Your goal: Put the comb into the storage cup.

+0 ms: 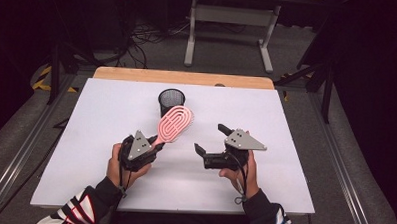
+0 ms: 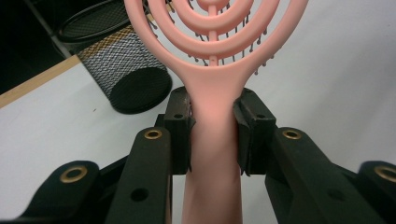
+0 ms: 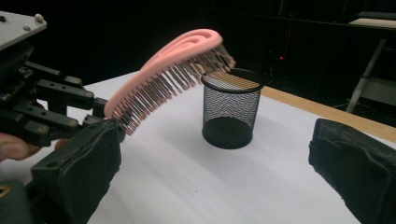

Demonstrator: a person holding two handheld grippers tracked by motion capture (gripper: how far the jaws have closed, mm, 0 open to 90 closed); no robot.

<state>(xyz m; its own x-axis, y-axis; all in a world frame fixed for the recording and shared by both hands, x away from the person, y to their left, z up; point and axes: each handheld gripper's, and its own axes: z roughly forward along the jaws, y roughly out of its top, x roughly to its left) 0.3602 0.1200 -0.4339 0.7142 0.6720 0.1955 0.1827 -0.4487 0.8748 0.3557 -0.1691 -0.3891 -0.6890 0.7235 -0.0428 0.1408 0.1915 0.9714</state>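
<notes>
your left gripper [image 1: 157, 146] is clamping the pink hairbrush [image 1: 174, 123] by its handle, both pads pressing on the handle just below the neck, as the left gripper view is showing plainly. the brush is hanging in the air above the white table [image 1: 95, 138], its long axis running from your left hand up and away to the far right, so the oval head is pointing at the black mesh cup [image 1: 171, 100] that is standing near the far middle of the table. in the right gripper view the bristles are facing down and the tip of the head is sitting just above the near rim of the cup; whether it is touching that rim is not something you can settle from here. the coming move is turning on that line: the cup is lying straight ahead of the brush head, and your left hand is the nearer one to it. your right gripper [image 1: 211, 139] is standing wide with nothing between its jaws, hovering to the right of the brush, well apart from it. the lower end of the handle is being cut off at the bottom of the left gripper view, and the inside of the cup is too dark to read.
</notes>
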